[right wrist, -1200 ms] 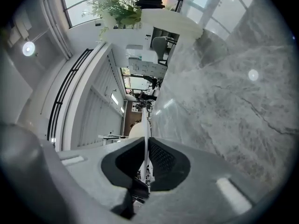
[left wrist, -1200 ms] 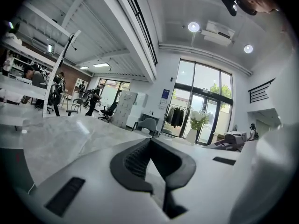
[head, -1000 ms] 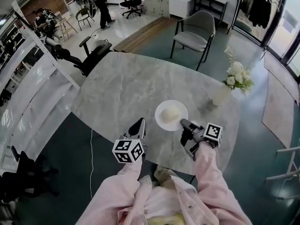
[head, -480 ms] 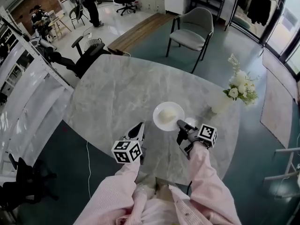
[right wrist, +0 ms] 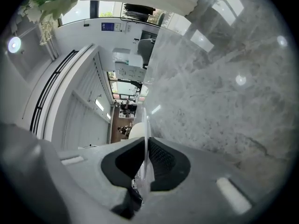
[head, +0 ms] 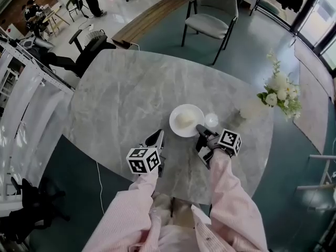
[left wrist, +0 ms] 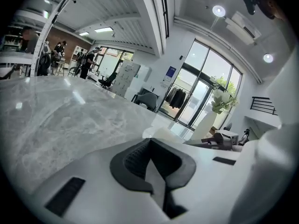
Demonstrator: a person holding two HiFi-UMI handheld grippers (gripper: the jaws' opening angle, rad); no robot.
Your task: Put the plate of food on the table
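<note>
The round white plate [head: 186, 120] with a pale mound of food [head: 185, 121] on it lies over the grey marbled surface [head: 121, 98], somewhat in from the near edge and a little right of the middle. We cannot tell whether its underside touches the surface. Our right tool [head: 199, 128] is closed on the plate's near right rim; in the right gripper view the rim runs as a thin white line pinched between the two dark pads. Our left tool [head: 157, 136] sits left of the plate, near the same edge, apart from the plate; its jaws are pressed together with nothing between them. Both our arms are in pink sleeves [head: 131, 214]. A small white round object [head: 211, 121] lies just beside the plate on its right. Further right, near the right edge, stands a white vase of pale flowers [head: 278, 96]. Beyond the far edge stands a grey chair [head: 210, 20] on the floor.
</note>
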